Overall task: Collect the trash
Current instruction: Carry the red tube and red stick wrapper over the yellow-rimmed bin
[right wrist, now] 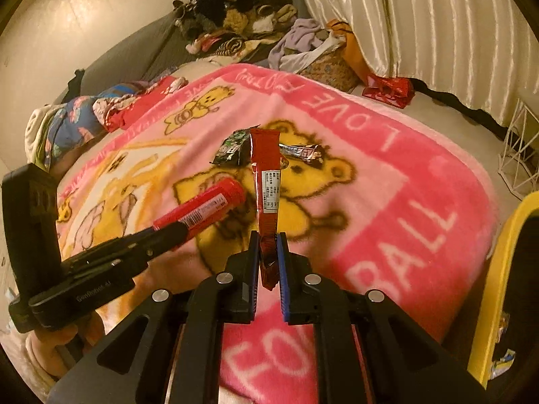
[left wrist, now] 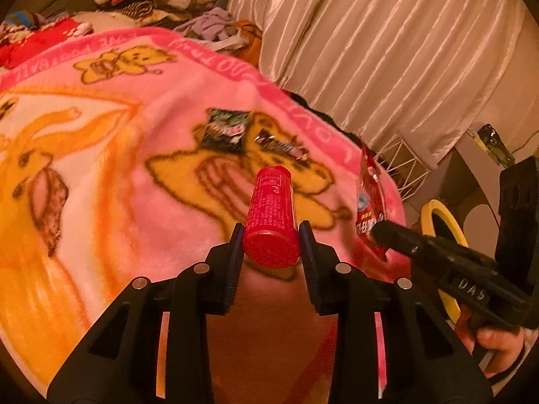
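My left gripper (left wrist: 271,232) is shut on a red plastic tube (left wrist: 271,213), held above the pink blanket (left wrist: 134,175); the tube (right wrist: 205,207) and the left gripper (right wrist: 175,232) also show at the left of the right wrist view. My right gripper (right wrist: 268,240) is shut on a flat red snack wrapper (right wrist: 266,181) that stands up between its fingers; the same wrapper (left wrist: 370,208) and right gripper (left wrist: 379,232) appear at the right of the left wrist view. A dark green wrapper (right wrist: 232,151) and a dark candy-bar wrapper (right wrist: 301,153) lie on the blanket beyond.
A yellow-rimmed bin (right wrist: 498,289) stands at the right beside the bed. A white wire rack (right wrist: 520,155) is near the curtain (right wrist: 421,33). Piled clothes (right wrist: 242,20) and a red foil bag (right wrist: 387,89) lie at the bed's far end.
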Action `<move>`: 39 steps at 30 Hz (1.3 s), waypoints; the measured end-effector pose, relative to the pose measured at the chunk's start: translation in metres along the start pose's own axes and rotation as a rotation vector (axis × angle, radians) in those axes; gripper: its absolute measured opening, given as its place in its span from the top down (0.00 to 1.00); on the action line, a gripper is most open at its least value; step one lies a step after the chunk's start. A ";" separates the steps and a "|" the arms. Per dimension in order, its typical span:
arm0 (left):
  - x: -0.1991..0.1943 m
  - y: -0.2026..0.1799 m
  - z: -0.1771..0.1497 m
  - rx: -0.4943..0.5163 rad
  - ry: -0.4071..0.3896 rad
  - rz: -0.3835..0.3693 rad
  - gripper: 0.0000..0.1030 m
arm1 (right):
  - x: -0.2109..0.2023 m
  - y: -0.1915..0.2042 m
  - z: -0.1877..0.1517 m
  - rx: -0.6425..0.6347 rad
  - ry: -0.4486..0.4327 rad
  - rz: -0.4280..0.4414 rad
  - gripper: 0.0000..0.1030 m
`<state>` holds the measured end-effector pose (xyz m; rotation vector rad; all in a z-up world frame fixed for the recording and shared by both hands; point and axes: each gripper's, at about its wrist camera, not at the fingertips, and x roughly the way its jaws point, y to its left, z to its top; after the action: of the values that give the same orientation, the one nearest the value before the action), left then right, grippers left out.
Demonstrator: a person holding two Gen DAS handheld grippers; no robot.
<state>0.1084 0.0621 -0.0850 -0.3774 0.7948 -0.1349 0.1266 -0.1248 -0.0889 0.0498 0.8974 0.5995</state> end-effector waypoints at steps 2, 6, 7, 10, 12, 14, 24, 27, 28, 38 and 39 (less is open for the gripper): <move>-0.004 -0.007 0.001 0.014 -0.011 -0.009 0.75 | -0.007 -0.003 -0.001 0.009 -0.010 -0.002 0.90; -0.011 -0.023 0.004 0.043 -0.027 -0.033 0.75 | -0.022 -0.009 -0.005 0.027 -0.038 -0.011 0.90; -0.012 -0.027 0.004 0.052 -0.030 -0.038 0.75 | -0.024 -0.010 -0.006 0.031 -0.043 -0.013 0.90; -0.014 -0.038 0.005 0.072 -0.033 -0.054 0.75 | -0.031 -0.016 -0.008 0.046 -0.055 -0.021 0.90; -0.015 -0.044 0.004 0.083 -0.035 -0.061 0.75 | -0.036 -0.021 -0.011 0.058 -0.062 -0.026 0.90; -0.015 -0.049 0.003 0.092 -0.036 -0.066 0.75 | -0.039 -0.025 -0.012 0.070 -0.067 -0.029 0.90; -0.019 -0.074 0.000 0.133 -0.037 -0.093 0.75 | -0.066 -0.053 -0.018 0.143 -0.120 -0.058 0.90; -0.020 -0.082 -0.001 0.147 -0.037 -0.100 0.75 | -0.074 -0.061 -0.022 0.162 -0.133 -0.071 0.90; -0.020 -0.085 -0.001 0.153 -0.036 -0.104 0.75 | -0.077 -0.065 -0.024 0.172 -0.137 -0.077 0.90; -0.015 -0.119 -0.008 0.217 -0.023 -0.143 0.75 | -0.100 -0.101 -0.044 0.271 -0.157 -0.122 0.90; -0.014 -0.124 -0.009 0.225 -0.022 -0.147 0.75 | -0.102 -0.104 -0.046 0.281 -0.159 -0.125 0.90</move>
<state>0.0948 -0.0510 -0.0343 -0.2233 0.7213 -0.3539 0.0929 -0.2733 -0.0748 0.2889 0.8178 0.3445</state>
